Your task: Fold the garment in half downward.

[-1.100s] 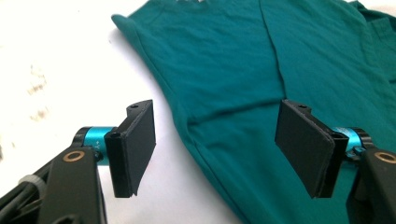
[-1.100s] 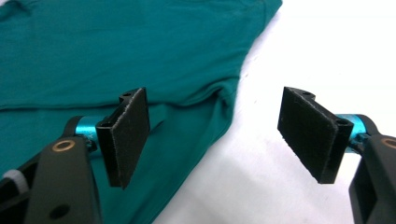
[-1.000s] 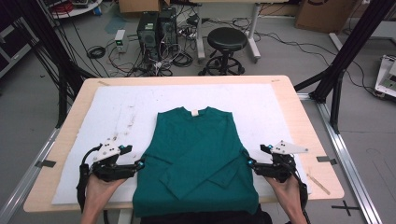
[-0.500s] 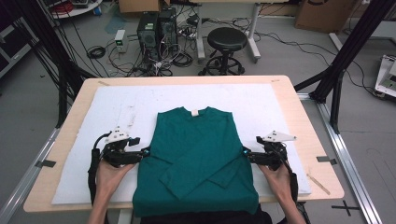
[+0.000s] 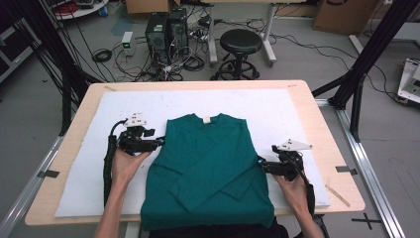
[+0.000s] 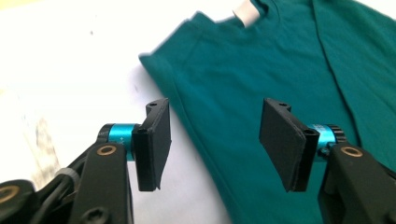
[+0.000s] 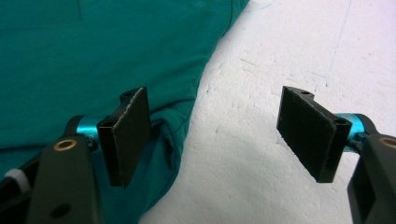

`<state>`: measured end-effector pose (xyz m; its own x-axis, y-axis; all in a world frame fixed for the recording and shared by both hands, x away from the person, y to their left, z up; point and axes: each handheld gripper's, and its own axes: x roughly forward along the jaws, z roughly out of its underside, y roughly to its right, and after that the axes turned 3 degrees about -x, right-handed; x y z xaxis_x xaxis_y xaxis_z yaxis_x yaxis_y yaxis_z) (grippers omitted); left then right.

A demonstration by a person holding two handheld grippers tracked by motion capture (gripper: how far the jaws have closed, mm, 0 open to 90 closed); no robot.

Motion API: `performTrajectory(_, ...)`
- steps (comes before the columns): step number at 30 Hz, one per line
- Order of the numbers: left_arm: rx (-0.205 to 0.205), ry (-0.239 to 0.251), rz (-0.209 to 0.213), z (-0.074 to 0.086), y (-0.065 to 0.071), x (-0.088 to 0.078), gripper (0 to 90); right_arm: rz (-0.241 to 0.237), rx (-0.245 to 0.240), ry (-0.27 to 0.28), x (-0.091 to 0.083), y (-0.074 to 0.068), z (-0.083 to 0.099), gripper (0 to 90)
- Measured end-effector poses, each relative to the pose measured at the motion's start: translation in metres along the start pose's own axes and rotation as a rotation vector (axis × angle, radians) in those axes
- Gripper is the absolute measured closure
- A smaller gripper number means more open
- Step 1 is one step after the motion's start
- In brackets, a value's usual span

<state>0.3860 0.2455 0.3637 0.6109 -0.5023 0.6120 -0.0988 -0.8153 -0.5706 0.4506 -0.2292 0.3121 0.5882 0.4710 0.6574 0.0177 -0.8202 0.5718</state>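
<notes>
A green sweater lies flat on the white foam board, back up, sleeves folded across it and a white neck label at the far end. My left gripper hovers at the sweater's left edge below the shoulder. Its jaws have just been closing and still stand open. In the left gripper view the sweater has its edge running under the gap of the left gripper, untouched by the pads. My right gripper is open at the sweater's right edge, and the right gripper view has the hem by the left pad of the right gripper.
The board covers most of a wooden table. A thin wooden stick lies near the table's front right corner. Beyond the far edge stand a black stool, computer towers and cables. Black frame posts rise at both sides.
My left hand has risen and moved away from the person, up along the sweater's left edge toward the shoulder, its jaws narrowing. The right hand shifted slightly the same way. The sweater lies unchanged.
</notes>
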Motion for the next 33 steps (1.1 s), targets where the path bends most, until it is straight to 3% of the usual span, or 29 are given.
performTrajectory(5,0.000,-0.014,-0.010,-0.014,-0.005,0.015,46.6,0.002,-0.006,-0.009,0.001,-0.001,0.000,26.8)
performTrajectory(9,-0.004,-0.047,-0.060,-0.022,-0.014,0.035,47.5,0.001,-0.009,-0.013,0.002,-0.001,0.000,26.8)
performTrajectory(13,-0.002,-0.078,-0.097,-0.023,-0.020,0.055,48.8,0.001,-0.007,-0.015,0.002,-0.001,0.000,26.8)
performTrajectory(20,-0.001,-0.117,-0.108,-0.021,-0.023,0.081,50.3,0.002,-0.003,-0.019,0.002,-0.001,0.000,26.8)
performTrajectory(22,-0.002,-0.134,-0.145,-0.019,-0.024,0.085,54.2,0.002,-0.003,-0.021,0.002,0.000,0.000,26.8)
performTrajectory(24,-0.021,-0.150,-0.151,-0.017,-0.028,0.087,58.2,0.001,-0.003,-0.022,0.002,0.000,0.000,26.8)
performTrajectory(27,-0.041,-0.136,-0.150,-0.016,-0.032,0.087,61.6,0.002,-0.007,-0.023,0.002,0.000,0.000,26.9)
performTrajectory(30,-0.055,-0.119,-0.183,-0.016,-0.035,0.085,65.7,0.002,-0.005,-0.022,0.002,0.000,0.000,27.0)
performTrajectory(33,-0.092,-0.094,-0.127,-0.015,-0.040,0.083,66.6,0.001,-0.003,-0.025,0.003,0.000,0.000,27.0)
